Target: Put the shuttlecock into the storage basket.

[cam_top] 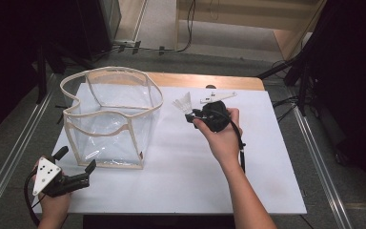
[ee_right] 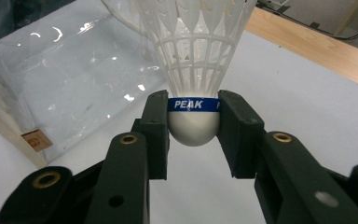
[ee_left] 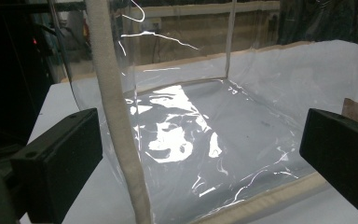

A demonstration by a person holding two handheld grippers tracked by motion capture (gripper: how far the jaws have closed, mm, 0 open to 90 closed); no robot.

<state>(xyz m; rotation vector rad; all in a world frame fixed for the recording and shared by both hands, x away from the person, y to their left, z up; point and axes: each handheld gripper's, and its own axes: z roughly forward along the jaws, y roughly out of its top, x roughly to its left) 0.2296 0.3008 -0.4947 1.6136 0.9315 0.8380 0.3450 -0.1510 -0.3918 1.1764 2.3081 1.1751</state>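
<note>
Because the right gripper has its fingers clamped only on the rounded cork of the shuttlecock, held above the table right of the clear bag, it could slip out or catch the floppy rim, while the left gripper waits open at the bag's near-left corner.

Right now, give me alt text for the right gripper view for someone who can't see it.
The right gripper holds a white shuttlecock by its rounded cork, jaws pressed on either side of a blue band reading PEAK. Behind it at left stands a clear plastic bag on the white table.
</note>
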